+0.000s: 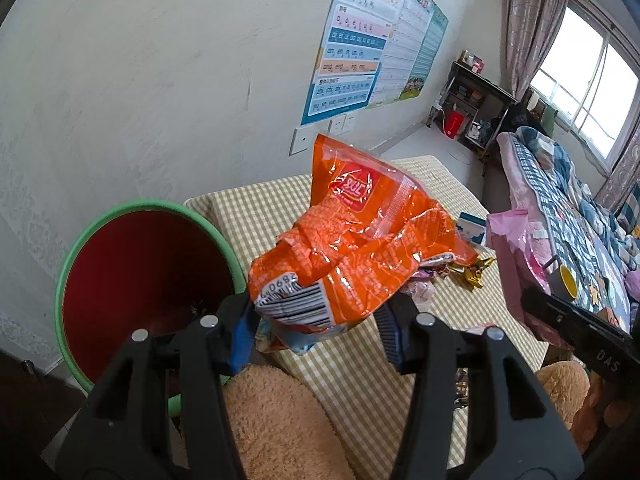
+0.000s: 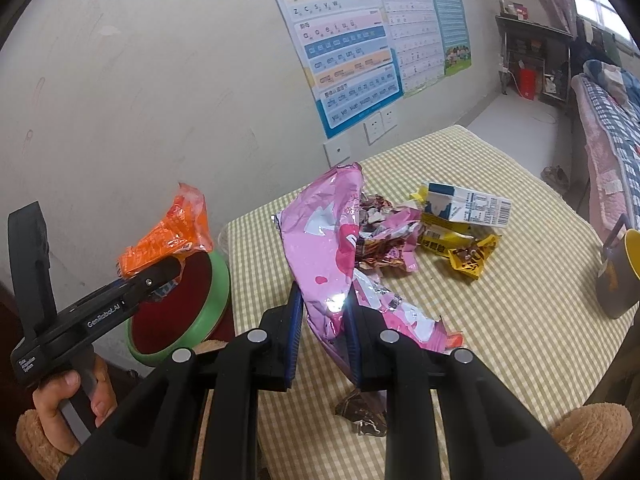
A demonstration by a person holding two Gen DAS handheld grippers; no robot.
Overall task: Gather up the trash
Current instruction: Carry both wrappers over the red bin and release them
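Orange snack bag [image 1: 352, 248], clamped in the left tongs [image 1: 320, 320], hangs apparently just beside the bin [image 1: 140, 268] rim; right tongs [image 2: 322, 336] pinch the pink bag [image 2: 320, 248] over the worktop [image 2: 500, 320], farther off.

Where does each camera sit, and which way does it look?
Left wrist view: sits on the left claw, looks down over its fingers at the orange bag it holds beside the green bin; the right claw enters at the right edge.
Right wrist view: sits on the right claw, shut on the pink bag; the left claw and a hand show.
Both share the checked table, wall posters and bin.
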